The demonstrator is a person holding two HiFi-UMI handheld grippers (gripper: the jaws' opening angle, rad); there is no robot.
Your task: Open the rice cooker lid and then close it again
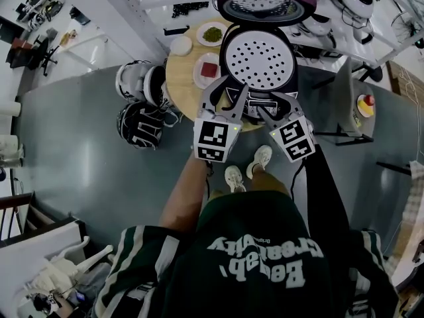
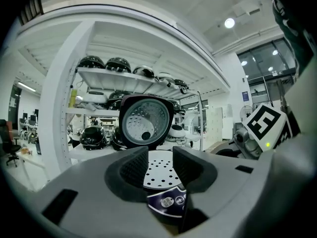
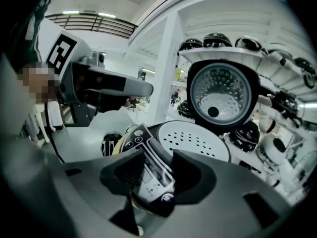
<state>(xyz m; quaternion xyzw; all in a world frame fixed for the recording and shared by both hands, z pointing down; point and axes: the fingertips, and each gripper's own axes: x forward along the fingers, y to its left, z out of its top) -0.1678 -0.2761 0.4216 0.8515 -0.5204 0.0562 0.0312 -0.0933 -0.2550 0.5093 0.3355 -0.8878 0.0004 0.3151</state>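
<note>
Rice cooker (image 1: 226, 55): it stands on a round wooden table (image 1: 177, 85) in the upper middle of the head view, directly in front of both grippers.
Long axis: it runs up and down the head view, from the control panel at the lower end to the hinge at the upper end.
Facing: the control panel (image 3: 148, 167) faces the person; the hinge side faces the white shelving (image 2: 114, 78) behind.
Lid (image 1: 266, 2): it is swung fully open and stands up behind the body, with its pale round inner face turned toward the person.
Pot opening: a white perforated plate (image 1: 258, 57) lies flat across it, facing up.
Left gripper (image 2: 159, 163): it is roughly level at the cooker's front edge. The jaws are partly apart and grip nothing; the perforated plate and a corner of the panel show through the gap.
Right gripper (image 3: 159, 172): it is tilted down over the front of the cooker. The jaws are partly apart, and the control panel runs slantwise through the gap. The pads do not seem to press on it.
Gripper spacing: they sit side by side, close together, in the middle of the head view.
Table, left of the cooker: a dish of green food (image 1: 212, 34), a dish of red food (image 1: 208, 69) and a white bowl (image 1: 180, 45).
</note>
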